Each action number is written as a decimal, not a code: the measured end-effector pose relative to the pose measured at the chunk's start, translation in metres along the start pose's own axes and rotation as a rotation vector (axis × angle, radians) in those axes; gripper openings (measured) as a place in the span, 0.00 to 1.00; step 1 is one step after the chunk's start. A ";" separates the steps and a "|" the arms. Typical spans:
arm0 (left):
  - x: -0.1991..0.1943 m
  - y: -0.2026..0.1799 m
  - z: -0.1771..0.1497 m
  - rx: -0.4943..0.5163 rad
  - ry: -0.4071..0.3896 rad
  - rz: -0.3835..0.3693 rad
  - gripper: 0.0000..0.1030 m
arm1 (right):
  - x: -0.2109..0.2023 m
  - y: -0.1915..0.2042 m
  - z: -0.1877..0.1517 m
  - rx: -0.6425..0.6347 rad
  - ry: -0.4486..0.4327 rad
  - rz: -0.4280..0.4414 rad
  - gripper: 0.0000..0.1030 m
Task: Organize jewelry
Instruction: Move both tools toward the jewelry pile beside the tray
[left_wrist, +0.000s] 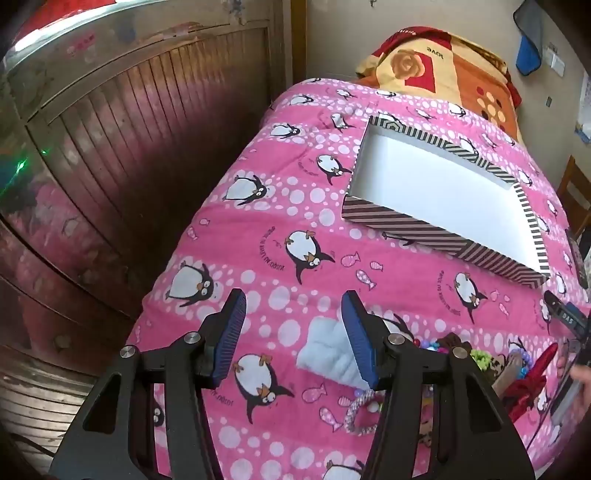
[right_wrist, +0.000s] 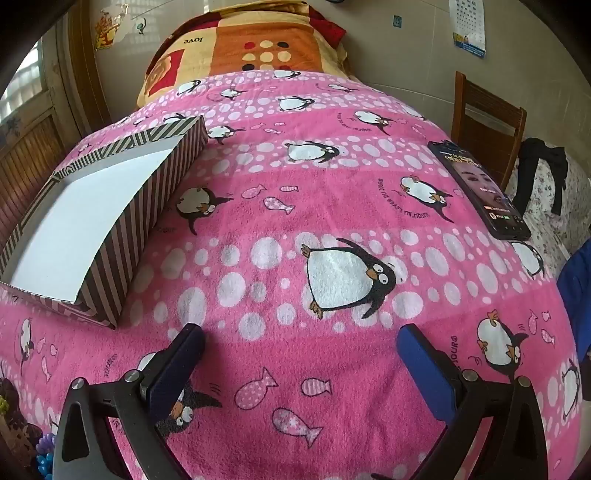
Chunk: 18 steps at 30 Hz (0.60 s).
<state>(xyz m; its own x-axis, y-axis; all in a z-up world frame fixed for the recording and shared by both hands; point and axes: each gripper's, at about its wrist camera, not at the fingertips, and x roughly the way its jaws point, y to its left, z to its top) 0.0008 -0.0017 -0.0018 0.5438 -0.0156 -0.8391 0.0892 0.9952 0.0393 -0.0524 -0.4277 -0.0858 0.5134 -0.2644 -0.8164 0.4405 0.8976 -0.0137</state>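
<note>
A fleecy pink penguin blanket (right_wrist: 332, 206), dotted white and printed with small lettering too distorted to read, covers the whole surface under both grippers. Beyond the fingers lies a folded orange-and-yellow quilt (right_wrist: 236, 40) bearing the upside-down word "love". A shallow rectangular cardboard box (left_wrist: 439, 192), striped outside with a plain white floor, sits ahead and to the right of the left gripper (left_wrist: 293, 334); it holds nothing. A phone (right_wrist: 480, 192) with a lit screen lies ahead-right of the right gripper (right_wrist: 301, 363). A white ridged pad (left_wrist: 328, 350) lies just beside the left gripper's right finger. The jewelry pile (left_wrist: 480, 360), beaded and multicoloured, lies right of that finger. Both grippers stand wide, with nothing between the fingers.
</note>
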 end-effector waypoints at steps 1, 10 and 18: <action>0.002 -0.002 0.000 0.010 0.004 0.008 0.52 | 0.000 0.000 0.000 0.003 0.000 0.005 1.00; -0.013 0.013 -0.028 -0.001 0.005 -0.029 0.52 | -0.064 0.017 -0.015 0.028 0.024 -0.012 1.00; -0.018 0.020 -0.035 -0.011 0.011 -0.039 0.52 | -0.150 0.076 -0.033 -0.062 -0.015 0.147 1.00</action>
<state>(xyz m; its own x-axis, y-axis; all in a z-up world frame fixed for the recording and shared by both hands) -0.0368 0.0220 -0.0048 0.5312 -0.0540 -0.8455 0.1013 0.9949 0.0002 -0.1201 -0.3078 0.0166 0.5799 -0.1330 -0.8037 0.3140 0.9469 0.0698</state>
